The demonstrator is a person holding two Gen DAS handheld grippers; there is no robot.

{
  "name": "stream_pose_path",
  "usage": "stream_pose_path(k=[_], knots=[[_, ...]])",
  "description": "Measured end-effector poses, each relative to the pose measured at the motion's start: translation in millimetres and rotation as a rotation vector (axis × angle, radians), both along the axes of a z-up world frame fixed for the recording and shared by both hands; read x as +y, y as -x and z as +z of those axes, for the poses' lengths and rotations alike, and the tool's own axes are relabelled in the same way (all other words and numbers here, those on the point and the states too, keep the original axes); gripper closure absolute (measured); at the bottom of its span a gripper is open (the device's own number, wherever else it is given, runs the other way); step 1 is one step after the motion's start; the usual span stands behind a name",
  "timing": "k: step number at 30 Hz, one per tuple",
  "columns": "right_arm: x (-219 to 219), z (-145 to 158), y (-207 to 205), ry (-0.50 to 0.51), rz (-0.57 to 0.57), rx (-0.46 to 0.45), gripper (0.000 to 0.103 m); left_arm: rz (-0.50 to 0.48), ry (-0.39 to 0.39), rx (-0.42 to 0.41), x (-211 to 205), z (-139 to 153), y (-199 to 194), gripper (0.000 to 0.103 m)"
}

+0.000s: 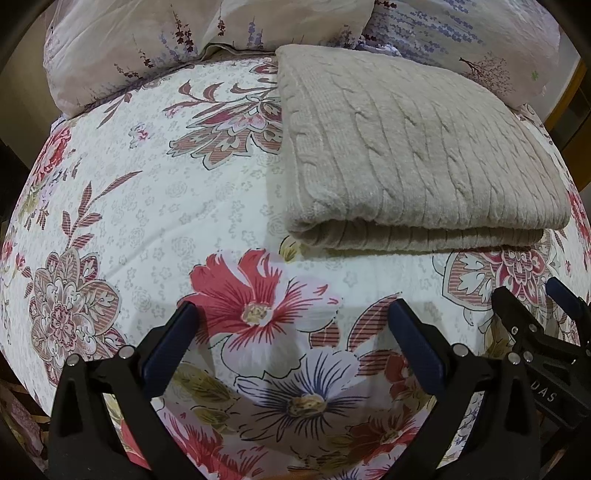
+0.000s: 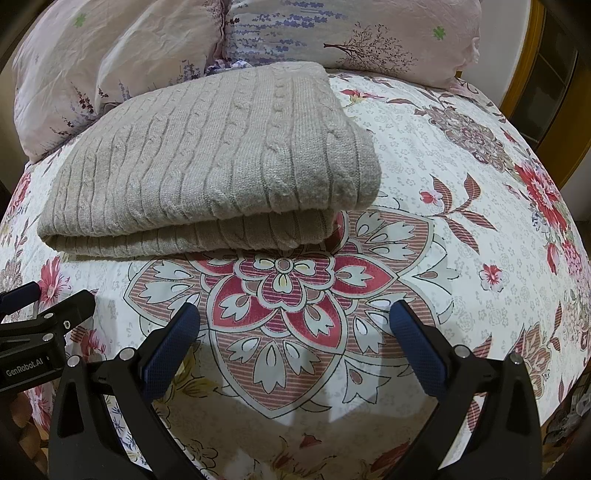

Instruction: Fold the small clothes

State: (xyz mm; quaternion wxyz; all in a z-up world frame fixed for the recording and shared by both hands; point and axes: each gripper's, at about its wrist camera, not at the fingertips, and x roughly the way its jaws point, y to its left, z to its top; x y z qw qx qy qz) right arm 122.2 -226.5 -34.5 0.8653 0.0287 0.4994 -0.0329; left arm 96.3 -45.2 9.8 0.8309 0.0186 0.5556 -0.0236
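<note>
A beige cable-knit sweater (image 1: pixel 406 147) lies folded into a thick rectangle on the floral bedspread (image 1: pixel 147 184), its folded edge facing me. It also shows in the right wrist view (image 2: pixel 207 158). My left gripper (image 1: pixel 293 314) is open and empty, hovering above the bedspread in front of the sweater and to its left. My right gripper (image 2: pixel 295 314) is open and empty, in front of the sweater's right end. The right gripper's body shows at the right edge of the left wrist view (image 1: pixel 546 332). The left gripper's body shows at the left edge of the right wrist view (image 2: pixel 37 325).
Pale pillows (image 1: pixel 147 48) with lavender prints lie behind the sweater, also in the right wrist view (image 2: pixel 332 33). A wooden frame (image 2: pixel 524 74) stands at the far right. The bedspread (image 2: pixel 443 221) falls away at left and right.
</note>
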Motion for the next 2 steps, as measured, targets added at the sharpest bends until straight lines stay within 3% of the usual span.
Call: stream_pose_path(k=[2], knots=[[0.1,0.0,0.1,0.0,-0.001,0.0,0.001,-0.001,-0.001,-0.004,-0.7,0.1,1.3,0.002]])
